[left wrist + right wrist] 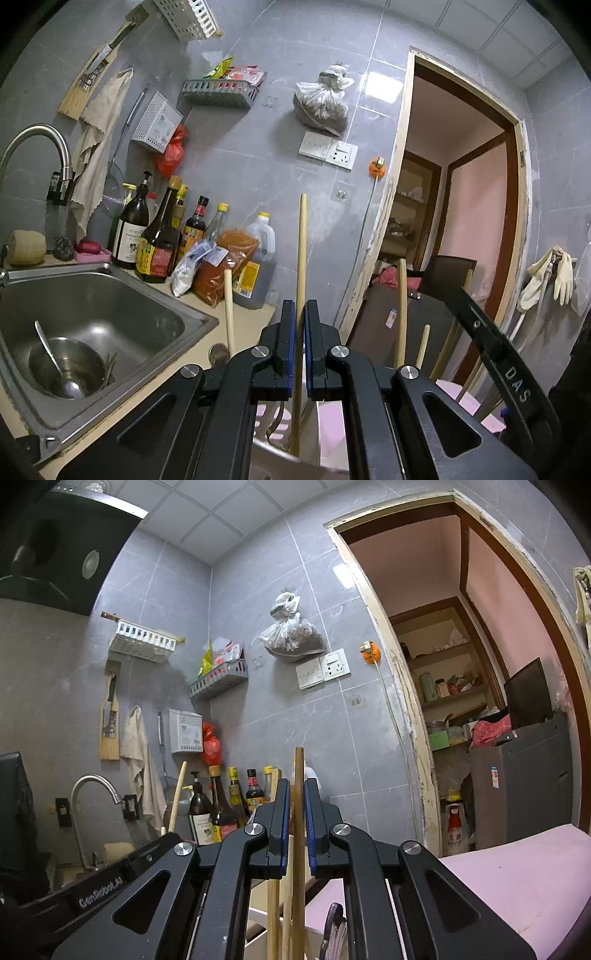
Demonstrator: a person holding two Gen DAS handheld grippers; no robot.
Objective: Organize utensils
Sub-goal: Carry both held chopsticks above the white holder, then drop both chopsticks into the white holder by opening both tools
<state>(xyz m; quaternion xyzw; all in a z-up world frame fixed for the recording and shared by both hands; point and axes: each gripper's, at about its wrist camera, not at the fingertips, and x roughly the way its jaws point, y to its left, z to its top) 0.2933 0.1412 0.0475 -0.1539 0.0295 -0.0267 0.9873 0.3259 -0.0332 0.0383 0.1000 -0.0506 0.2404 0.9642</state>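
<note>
My left gripper [300, 306] is shut on a pale wooden chopstick [302, 240] that stands upright, its lower end down in a pink and white utensil holder [334, 424]. Several other wooden sticks [401, 314] rise from the same holder. My right gripper [297, 786] is shut on another upright chopstick [299, 768], with more sticks [273, 908] just below its jaws. Both grippers point level, close side by side. In each view the other gripper's black frame [509, 369] [99, 890] shows at the edge.
A steel sink [122, 280] lies to the left, holding a metal bowl [85, 369] with a spoon [48, 343]. Sauce bottles [159, 236] and bags stand on the counter behind. A tap [40, 136], wall racks and an open doorway [461, 701] surround the spot.
</note>
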